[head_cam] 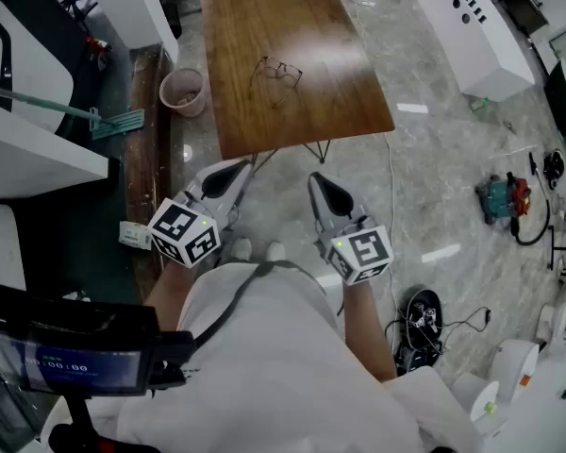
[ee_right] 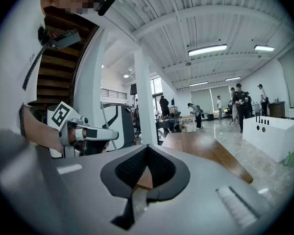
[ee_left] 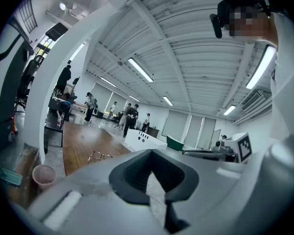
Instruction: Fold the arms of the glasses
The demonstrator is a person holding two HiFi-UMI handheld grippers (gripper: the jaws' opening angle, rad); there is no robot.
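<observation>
Thin dark-rimmed glasses [head_cam: 278, 69] lie on the brown wooden table [head_cam: 264, 8], near its middle, with their arms spread out. In the left gripper view the glasses [ee_left: 100, 155] show small and far ahead on the tabletop. My left gripper [head_cam: 228, 173] and my right gripper [head_cam: 323, 185] are held side by side close to the person's body, short of the table's near edge. Both are shut with nothing between the jaws, as each own view confirms: left gripper [ee_left: 151, 152], right gripper [ee_right: 147, 147]. The glasses do not show in the right gripper view.
A pink bucket [head_cam: 182, 91] stands on the floor left of the table, beside a green-headed mop [head_cam: 118, 121]. A white cabinet [head_cam: 472, 26] is at the right back. Tools and cables [head_cam: 503, 199] lie on the marble floor at the right. Several people stand far off [ee_left: 130, 116].
</observation>
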